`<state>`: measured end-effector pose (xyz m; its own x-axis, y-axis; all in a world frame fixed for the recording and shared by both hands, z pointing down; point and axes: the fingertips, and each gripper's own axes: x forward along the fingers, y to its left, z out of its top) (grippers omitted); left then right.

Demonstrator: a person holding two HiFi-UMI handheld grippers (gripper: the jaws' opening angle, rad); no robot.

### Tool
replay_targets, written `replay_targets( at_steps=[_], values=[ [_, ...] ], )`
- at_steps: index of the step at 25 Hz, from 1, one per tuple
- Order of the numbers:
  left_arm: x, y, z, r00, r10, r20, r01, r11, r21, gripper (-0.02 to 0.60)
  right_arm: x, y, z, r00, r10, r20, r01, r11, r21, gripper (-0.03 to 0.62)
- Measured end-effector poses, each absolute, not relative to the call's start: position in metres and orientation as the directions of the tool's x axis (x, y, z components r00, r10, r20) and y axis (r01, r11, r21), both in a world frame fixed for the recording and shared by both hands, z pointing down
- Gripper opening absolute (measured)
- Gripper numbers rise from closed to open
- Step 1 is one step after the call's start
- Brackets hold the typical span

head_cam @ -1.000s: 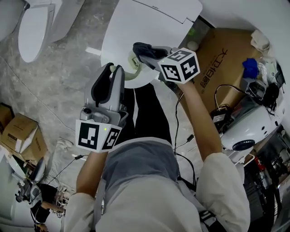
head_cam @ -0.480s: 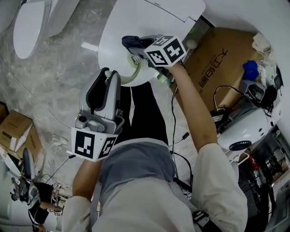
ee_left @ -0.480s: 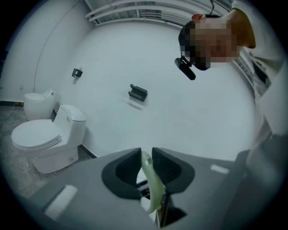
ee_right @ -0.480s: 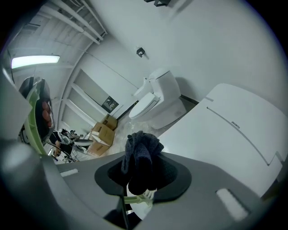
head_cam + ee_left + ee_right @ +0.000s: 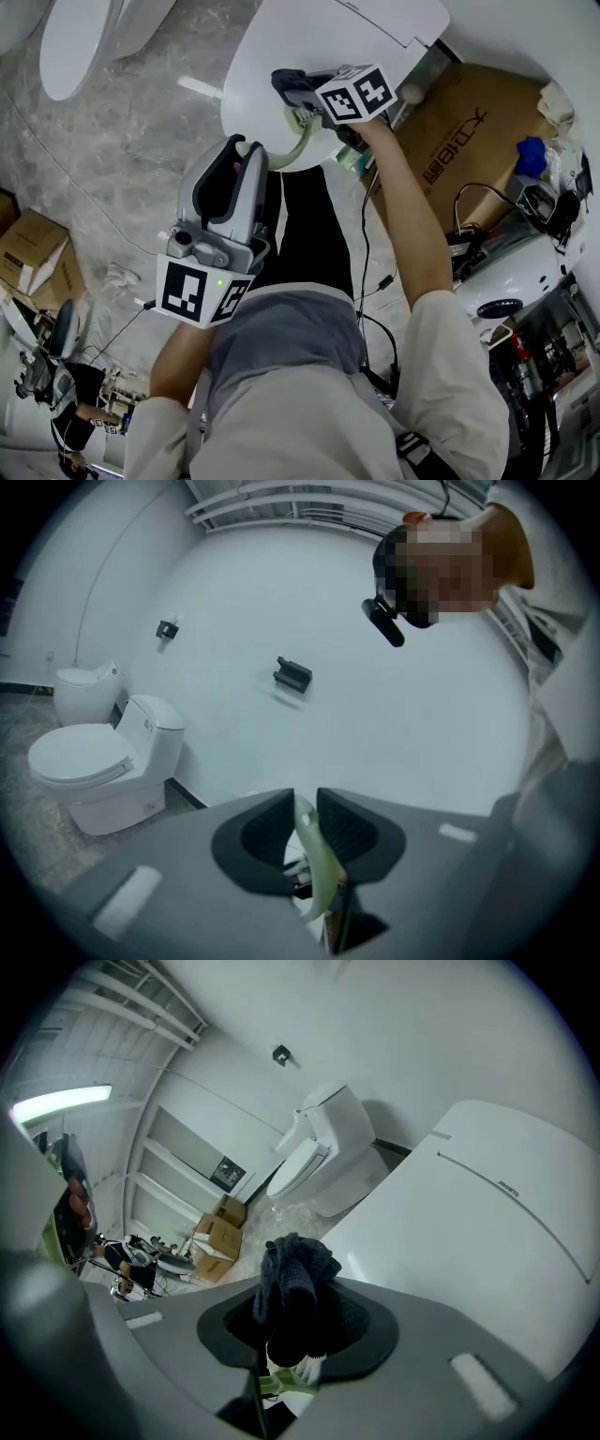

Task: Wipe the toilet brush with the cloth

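My left gripper (image 5: 242, 150) is shut on the pale green handle of the toilet brush (image 5: 289, 152), which curves up toward the right gripper above the closed toilet lid (image 5: 328, 47). In the left gripper view the thin green handle (image 5: 314, 864) stands pinched between the jaws of that gripper (image 5: 302, 822). My right gripper (image 5: 298, 94) is shut on a dark blue cloth (image 5: 292, 86). In the right gripper view the cloth (image 5: 292, 1283) bunches out between the jaws of the gripper (image 5: 295, 1321), with the brush's white bristles and green part (image 5: 292, 1377) just under it.
A white toilet (image 5: 394, 23) with closed lid lies ahead. Another toilet (image 5: 84, 37) stands at far left. A large cardboard box (image 5: 469, 131) sits to the right, small boxes (image 5: 37, 258) at left, cables and equipment (image 5: 506, 272) at right. The person's legs are below.
Both grippers have shifted slightly right and the right one a little down against the brush end. The grips on handle and cloth stay the same.
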<state>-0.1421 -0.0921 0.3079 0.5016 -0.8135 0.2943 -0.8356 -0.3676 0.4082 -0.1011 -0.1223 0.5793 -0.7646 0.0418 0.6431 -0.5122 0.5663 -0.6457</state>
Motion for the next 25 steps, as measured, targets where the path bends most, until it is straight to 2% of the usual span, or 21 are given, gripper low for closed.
replay_targets(
  at_steps=[25],
  values=[
    [-0.149,-0.09,0.31,0.49,-0.823,0.288,-0.844,-0.365,0.393,0.0,-0.112,-0.127,0.618,-0.643,0.176,0.745,-0.542,0.583,-0.606,0.109]
  ],
)
